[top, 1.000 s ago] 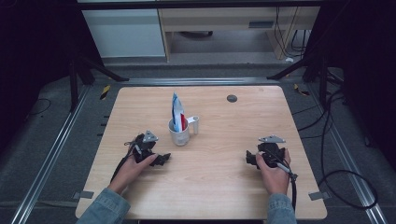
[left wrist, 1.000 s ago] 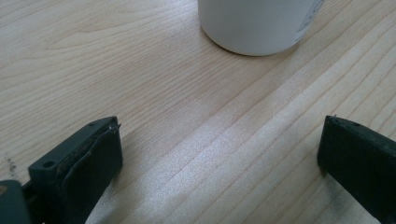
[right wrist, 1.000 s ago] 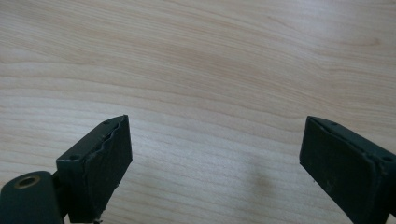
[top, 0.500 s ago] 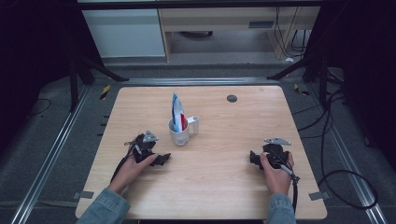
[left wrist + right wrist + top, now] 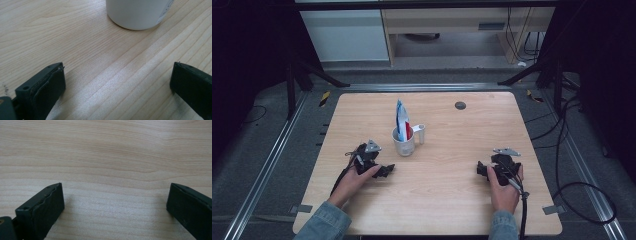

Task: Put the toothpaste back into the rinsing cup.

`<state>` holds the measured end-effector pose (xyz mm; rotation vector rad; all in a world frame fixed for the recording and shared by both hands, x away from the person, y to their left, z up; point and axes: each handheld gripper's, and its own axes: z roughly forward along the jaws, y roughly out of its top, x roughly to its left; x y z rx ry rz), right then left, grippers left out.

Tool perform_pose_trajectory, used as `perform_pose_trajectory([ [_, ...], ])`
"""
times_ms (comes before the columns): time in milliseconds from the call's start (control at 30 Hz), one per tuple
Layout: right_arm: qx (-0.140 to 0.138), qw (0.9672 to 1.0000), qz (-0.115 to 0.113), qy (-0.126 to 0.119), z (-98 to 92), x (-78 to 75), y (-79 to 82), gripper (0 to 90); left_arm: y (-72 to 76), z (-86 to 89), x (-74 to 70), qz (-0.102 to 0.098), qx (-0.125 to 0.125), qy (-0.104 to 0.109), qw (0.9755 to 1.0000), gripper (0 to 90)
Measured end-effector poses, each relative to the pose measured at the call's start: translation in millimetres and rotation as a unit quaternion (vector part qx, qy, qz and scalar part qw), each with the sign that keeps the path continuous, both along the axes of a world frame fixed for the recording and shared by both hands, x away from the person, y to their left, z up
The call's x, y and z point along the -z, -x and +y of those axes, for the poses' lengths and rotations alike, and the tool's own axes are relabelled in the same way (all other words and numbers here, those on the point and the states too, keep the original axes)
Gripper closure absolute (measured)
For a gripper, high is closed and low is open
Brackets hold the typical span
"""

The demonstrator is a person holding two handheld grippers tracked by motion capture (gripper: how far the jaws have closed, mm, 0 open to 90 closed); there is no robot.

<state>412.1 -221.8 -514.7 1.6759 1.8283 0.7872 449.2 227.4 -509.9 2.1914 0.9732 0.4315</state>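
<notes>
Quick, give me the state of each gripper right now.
Left gripper: open, nothing between its jaws, the white mug just ahead of it.
Right gripper: jaws just opened wider, open over bare table, holding nothing.

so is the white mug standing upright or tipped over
Upright. In the high view the white mug stands on its base on the table, mouth upward, with a blue, white and red tube sticking up out of it.

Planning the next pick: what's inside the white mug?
A blue, white and red tube stands upright in the white mug, sticking out well above the rim. Its lower end and the mug's bottom are hidden by the wall.
</notes>
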Motion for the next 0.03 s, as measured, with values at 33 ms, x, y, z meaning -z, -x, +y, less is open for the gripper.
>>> perform_pose_trajectory([
  [33,0.007,1.0,0.001,-0.002,0.8,-0.2,-0.8,0.3,0.0,0.0,0.0,0.0,0.0,0.0,1.0,0.0],
])
